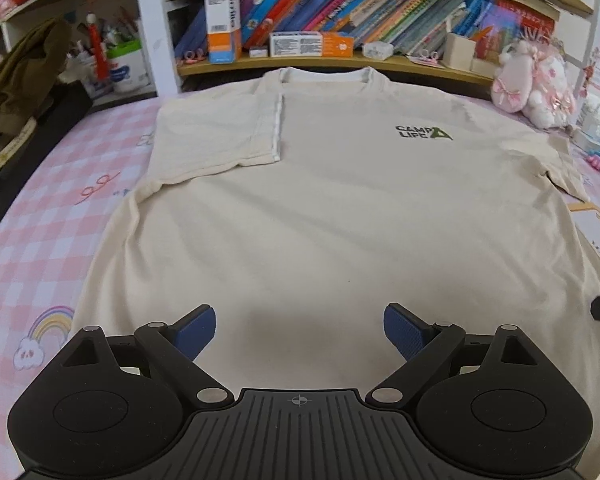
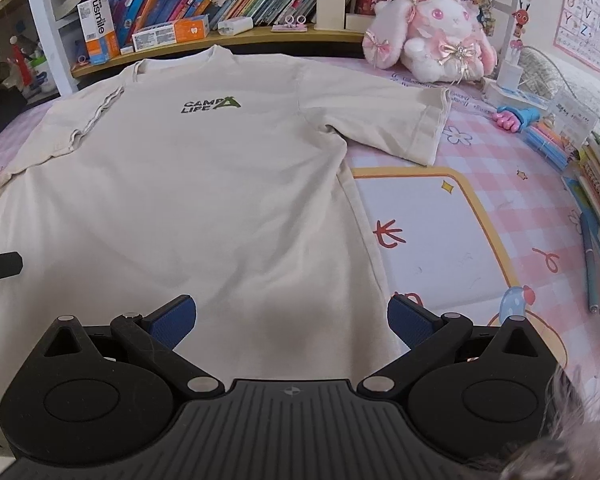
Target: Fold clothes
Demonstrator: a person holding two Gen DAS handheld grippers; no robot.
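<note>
While the cream T-shirt (image 2: 204, 184) is lying collar-away on the pink checked mat (image 2: 500, 152), its unfolded sleeve (image 2: 404, 120) is sitting nearer the right gripper (image 2: 292, 320), both it and the left gripper (image 1: 299, 330) hovering spread and empty

Cream cotton T-shirt (image 1: 320, 216) with a small dark green "CAMP LIFE" tent logo (image 1: 423, 133). Under it, a pink and white checked cloth (image 2: 500, 168) with a pastel rainbow picture (image 1: 50, 322), little flowers and a yellow-edged white panel (image 2: 428, 236). Fluffy pink and white bunny toy (image 2: 440, 32) with shiny pink bows. Orange and white cardboard box (image 1: 222, 24) standing by rows of many-coloured books (image 1: 340, 0). Black plastic left gripper (image 1: 299, 334) and black plastic right gripper (image 2: 291, 322), both with blue bumpy pads (image 1: 402, 330).
</note>
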